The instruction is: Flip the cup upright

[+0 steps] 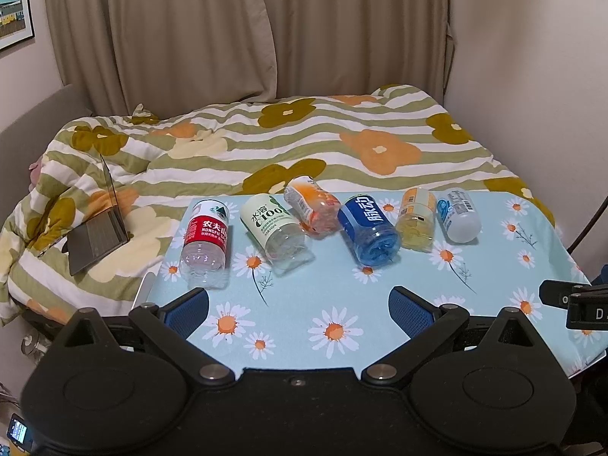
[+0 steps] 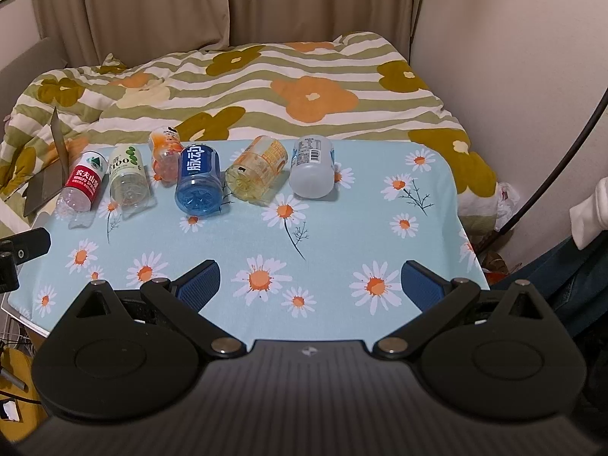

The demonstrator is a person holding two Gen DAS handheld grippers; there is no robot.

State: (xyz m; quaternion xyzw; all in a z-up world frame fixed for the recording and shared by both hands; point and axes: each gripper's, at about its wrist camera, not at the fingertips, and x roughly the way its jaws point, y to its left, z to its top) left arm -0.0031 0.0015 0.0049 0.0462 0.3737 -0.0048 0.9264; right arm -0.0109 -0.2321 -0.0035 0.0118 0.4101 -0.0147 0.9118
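Several cut-bottle cups lie on their sides in a row at the far edge of the daisy-print table (image 1: 380, 304) (image 2: 323, 235). From left: red-label cup (image 1: 205, 239) (image 2: 79, 186), pale green cup (image 1: 275, 233) (image 2: 127, 178), orange cup (image 1: 313, 205) (image 2: 165, 155), blue cup (image 1: 370, 228) (image 2: 197, 180), yellow cup (image 1: 416, 218) (image 2: 256, 169), white cup (image 1: 458, 214) (image 2: 312, 171). My left gripper (image 1: 298, 304) is open and empty over the near table. My right gripper (image 2: 309, 279) is open and empty, well short of the cups.
A bed with a flower-striped quilt (image 1: 304, 140) (image 2: 266, 87) lies behind the table. An open laptop (image 1: 98, 228) (image 2: 45, 174) rests on the quilt at the left. Curtains (image 1: 228, 30) and a wall (image 1: 532, 57) stand behind. The right gripper's body (image 1: 581, 304) shows at the right edge.
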